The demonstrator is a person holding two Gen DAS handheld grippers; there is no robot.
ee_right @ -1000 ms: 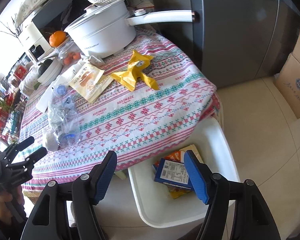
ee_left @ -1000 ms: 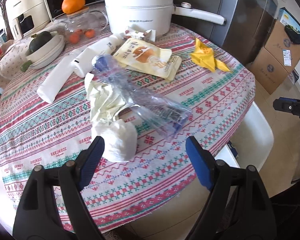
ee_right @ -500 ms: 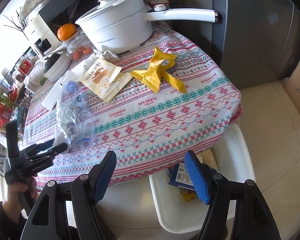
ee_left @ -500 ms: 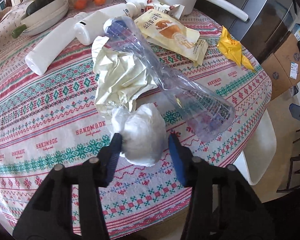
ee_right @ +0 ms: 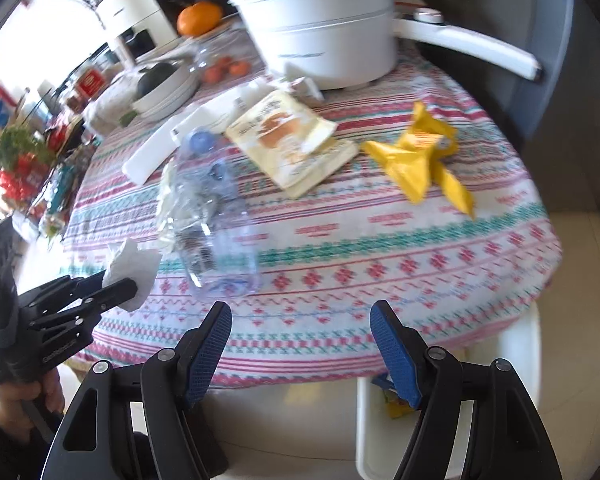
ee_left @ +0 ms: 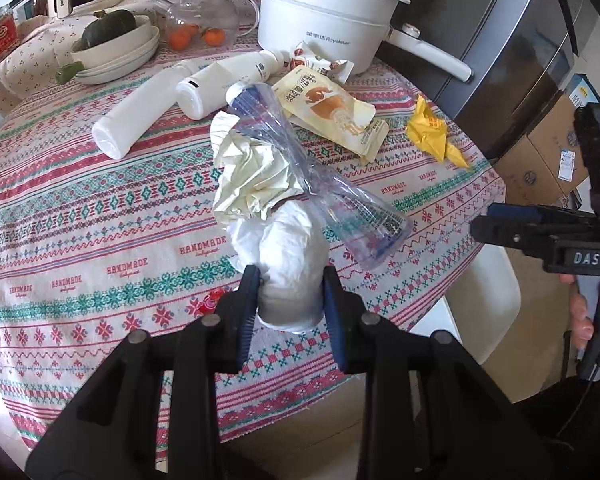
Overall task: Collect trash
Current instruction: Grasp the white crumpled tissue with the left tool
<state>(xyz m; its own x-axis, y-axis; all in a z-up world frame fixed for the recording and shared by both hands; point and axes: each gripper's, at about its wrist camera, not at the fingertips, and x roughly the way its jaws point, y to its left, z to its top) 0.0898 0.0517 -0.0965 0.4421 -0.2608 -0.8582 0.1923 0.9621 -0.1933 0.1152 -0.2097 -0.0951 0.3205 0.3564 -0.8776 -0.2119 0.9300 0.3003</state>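
Observation:
My left gripper [ee_left: 291,292] is shut on a crumpled white tissue ball [ee_left: 288,252] at the near edge of the patterned table [ee_left: 80,216]. The tissue ball also shows in the right wrist view [ee_right: 130,268], pinched in the left gripper [ee_right: 120,290]. Behind it lie a crumpled cream paper [ee_left: 248,180], a crushed clear plastic bottle [ee_left: 320,184], a cream snack pouch [ee_left: 332,112], a yellow wrapper [ee_left: 432,132] and two white bottles [ee_left: 220,84]. My right gripper [ee_right: 300,344] is open and empty, at the table's near edge just short of the clear bottle [ee_right: 212,216].
A white bin [ee_left: 488,292] stands on the floor beside the table, with trash in it [ee_right: 396,404]. A white electric pot [ee_left: 328,16], a glass teapot with oranges [ee_left: 200,20], stacked bowls [ee_left: 116,48] and cardboard boxes [ee_left: 548,160] are around.
My left gripper moved forward over the table edge and closed on the tissue ball. My right gripper moved up and toward the table, away from the bin.

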